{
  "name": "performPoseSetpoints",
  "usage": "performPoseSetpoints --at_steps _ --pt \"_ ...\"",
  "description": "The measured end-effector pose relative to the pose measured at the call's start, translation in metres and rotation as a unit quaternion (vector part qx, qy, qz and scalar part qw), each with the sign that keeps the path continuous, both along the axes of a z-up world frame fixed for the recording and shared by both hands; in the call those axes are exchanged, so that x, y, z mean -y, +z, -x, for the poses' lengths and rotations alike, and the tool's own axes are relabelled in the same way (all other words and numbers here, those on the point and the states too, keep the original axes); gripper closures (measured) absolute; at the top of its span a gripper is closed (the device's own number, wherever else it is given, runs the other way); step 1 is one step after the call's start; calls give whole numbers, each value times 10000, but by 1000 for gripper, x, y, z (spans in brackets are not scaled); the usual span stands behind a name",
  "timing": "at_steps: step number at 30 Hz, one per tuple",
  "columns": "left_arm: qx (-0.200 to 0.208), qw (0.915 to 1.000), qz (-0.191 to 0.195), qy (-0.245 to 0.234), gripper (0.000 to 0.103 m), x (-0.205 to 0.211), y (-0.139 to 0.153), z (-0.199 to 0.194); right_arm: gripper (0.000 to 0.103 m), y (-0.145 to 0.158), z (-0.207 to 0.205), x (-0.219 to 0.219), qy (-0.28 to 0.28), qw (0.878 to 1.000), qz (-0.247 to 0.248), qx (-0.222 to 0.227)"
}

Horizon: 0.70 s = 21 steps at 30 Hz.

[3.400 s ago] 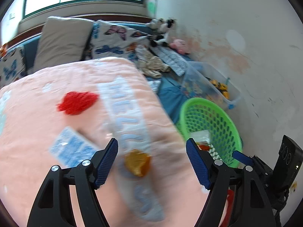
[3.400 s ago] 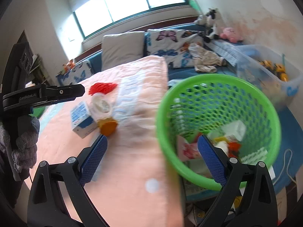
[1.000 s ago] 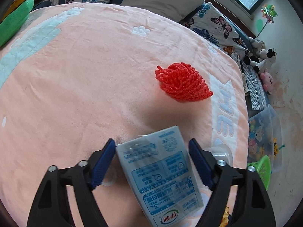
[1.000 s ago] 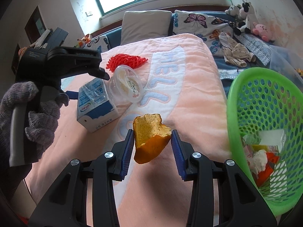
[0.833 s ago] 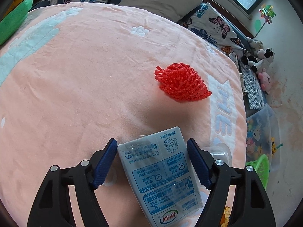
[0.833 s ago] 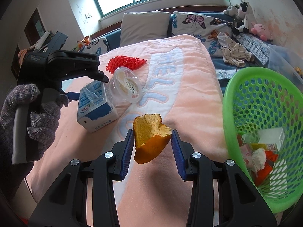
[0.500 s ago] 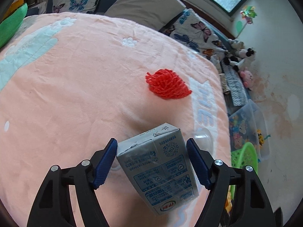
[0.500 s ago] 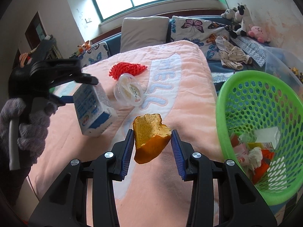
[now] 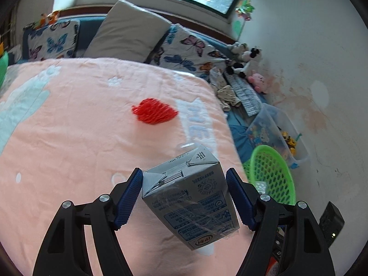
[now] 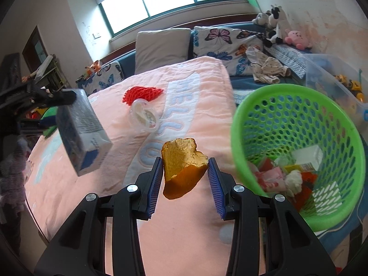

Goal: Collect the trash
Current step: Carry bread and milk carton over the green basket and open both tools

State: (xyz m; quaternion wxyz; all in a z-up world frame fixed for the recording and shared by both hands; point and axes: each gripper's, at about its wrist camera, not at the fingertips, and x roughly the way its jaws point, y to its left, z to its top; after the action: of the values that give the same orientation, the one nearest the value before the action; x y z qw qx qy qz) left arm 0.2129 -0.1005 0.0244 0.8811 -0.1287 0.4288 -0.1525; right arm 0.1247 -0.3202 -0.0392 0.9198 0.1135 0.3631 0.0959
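Observation:
My left gripper [image 9: 184,195] is shut on a grey and blue milk carton [image 9: 191,204], held above the pink blanket [image 9: 69,149]; the carton also shows in the right wrist view [image 10: 80,135]. My right gripper [image 10: 185,179] is shut on an orange peel piece [image 10: 181,172], just left of the green basket [image 10: 296,105]. The basket [image 9: 271,174] holds several pieces of trash. A red foam net [image 9: 155,113] and a clear plastic cup [image 10: 145,115] lie on the blanket.
Pillows [image 10: 161,43] and butterfly cushions [image 10: 225,39] line the far side. Plush toys [image 10: 276,23], crumpled clothes [image 10: 266,69] and a clear toy bin [image 10: 333,80] sit by the stained wall on the right.
My left gripper has lifted the milk carton off the blanket and swung right toward the basket. My right gripper has carried the orange peel closer to the basket.

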Motion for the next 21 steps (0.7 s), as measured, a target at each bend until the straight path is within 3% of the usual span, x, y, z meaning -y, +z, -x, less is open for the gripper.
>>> performPoseSetpoints --at_steps 13,21 --pt "284 9923 -122 -1199 31 102 22 -5 62 2 14 73 -883 9959 163 -71" --pt "423 9857 -209 -1620 31 152 21 -13 58 -13 15 122 -1486 9884 137 -294"
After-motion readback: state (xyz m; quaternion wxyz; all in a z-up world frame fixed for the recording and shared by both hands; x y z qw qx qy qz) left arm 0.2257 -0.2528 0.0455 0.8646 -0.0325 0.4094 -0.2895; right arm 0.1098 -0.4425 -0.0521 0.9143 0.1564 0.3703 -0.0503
